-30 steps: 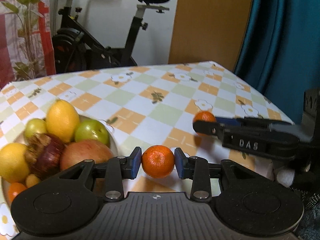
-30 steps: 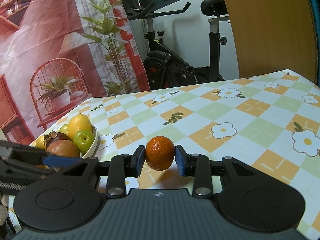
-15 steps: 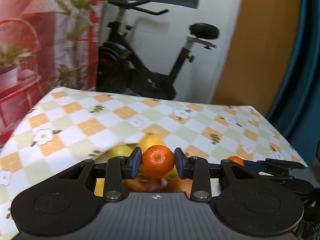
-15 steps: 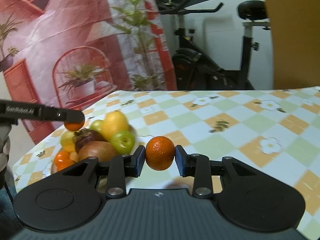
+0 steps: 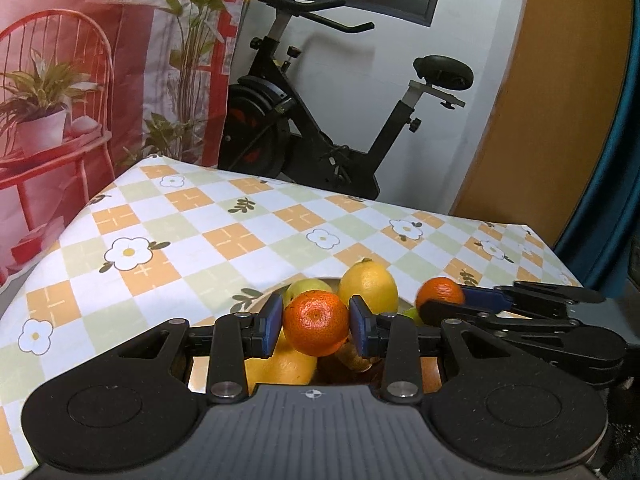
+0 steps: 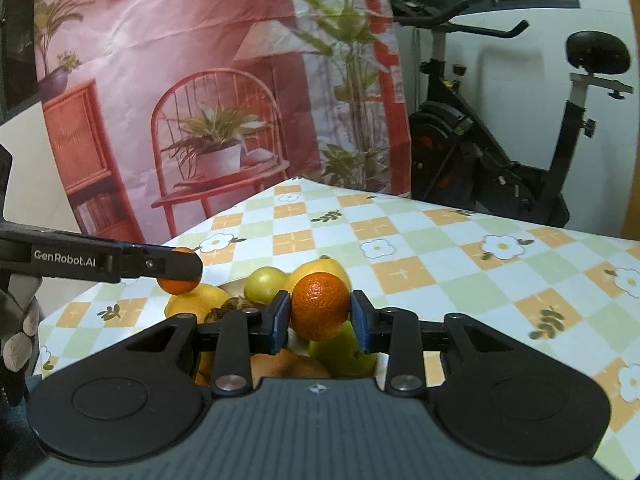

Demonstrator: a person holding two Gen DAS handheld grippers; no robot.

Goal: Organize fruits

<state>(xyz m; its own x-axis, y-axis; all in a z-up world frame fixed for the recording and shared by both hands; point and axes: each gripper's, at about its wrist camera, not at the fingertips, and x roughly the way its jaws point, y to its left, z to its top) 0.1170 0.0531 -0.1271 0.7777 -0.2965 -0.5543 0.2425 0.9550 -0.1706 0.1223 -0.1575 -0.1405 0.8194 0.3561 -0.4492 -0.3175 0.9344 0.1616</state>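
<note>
— So both hand-held grippers have swung in from the bare checked tabletop (image 5: 224,236) and now hang over the white fruit bowl (image 5: 260,300)?

— Yes, ready to drop, I'd say. The bowl already holds yellow lemons (image 5: 370,282), a green round fruit (image 6: 266,282) and a dark brown one.

— And the grips?

— The left hand-held gripper (image 5: 316,324) pinches a small orange mandarin (image 5: 316,322); the right hand-held gripper (image 6: 320,316) pinches its own darker mandarin (image 6: 320,306).

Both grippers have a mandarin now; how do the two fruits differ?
The left gripper's mandarin is brighter orange and smoother; the right gripper's mandarin is darker with rougher, pitted skin. The left one faces its stem dimple to the camera; the right one doesn't. Both are clamped between blue pads above the fruit bowl.
</note>
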